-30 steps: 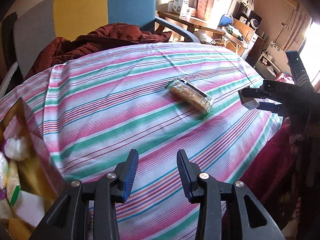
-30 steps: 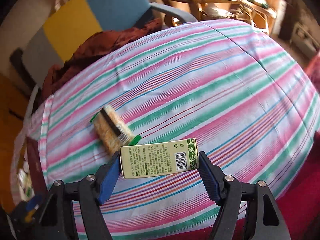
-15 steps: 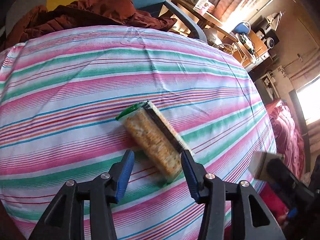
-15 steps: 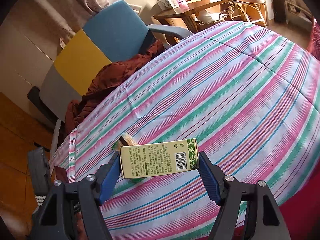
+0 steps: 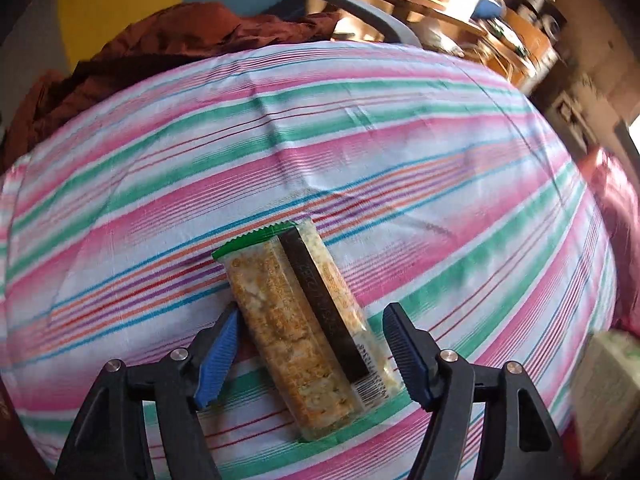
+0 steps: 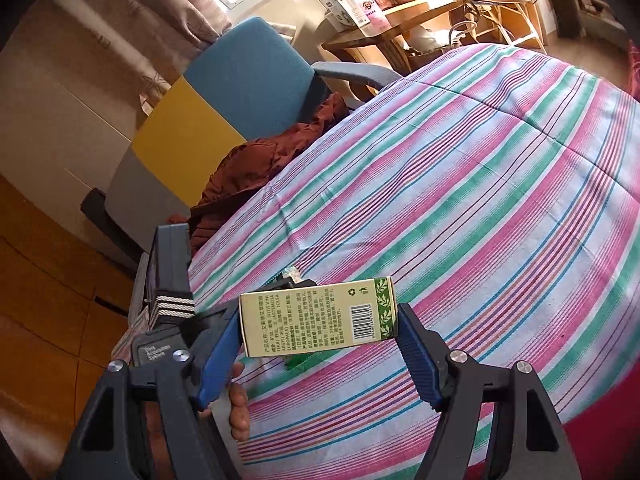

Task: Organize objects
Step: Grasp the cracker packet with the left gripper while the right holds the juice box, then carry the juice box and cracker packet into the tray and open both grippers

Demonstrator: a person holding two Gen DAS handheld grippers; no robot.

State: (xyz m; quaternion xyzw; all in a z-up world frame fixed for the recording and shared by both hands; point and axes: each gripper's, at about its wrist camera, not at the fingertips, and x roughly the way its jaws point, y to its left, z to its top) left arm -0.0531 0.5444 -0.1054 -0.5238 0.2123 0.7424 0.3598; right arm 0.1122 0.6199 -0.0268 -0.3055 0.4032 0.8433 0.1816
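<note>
A wrapped cereal bar [image 5: 306, 334] lies on the striped tablecloth [image 5: 360, 152], framed by the left gripper [image 5: 310, 344], whose jaws are opening, the left pad just beside the wrapper, the right one apart. A clean pick is judged to need the bar centred and squeezed across its narrow width. To the right, a green-printed carton [image 6: 318, 322] is held clamped endwise in the right gripper [image 6: 318, 344], above the near edge

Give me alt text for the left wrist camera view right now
The left gripper straddles a clear-wrapped snack bar lying on a pink, green and white striped cloth, its jaws opening and not pressing it. A rust-red garment is heaped beyond the cloth's far edge.
</note>
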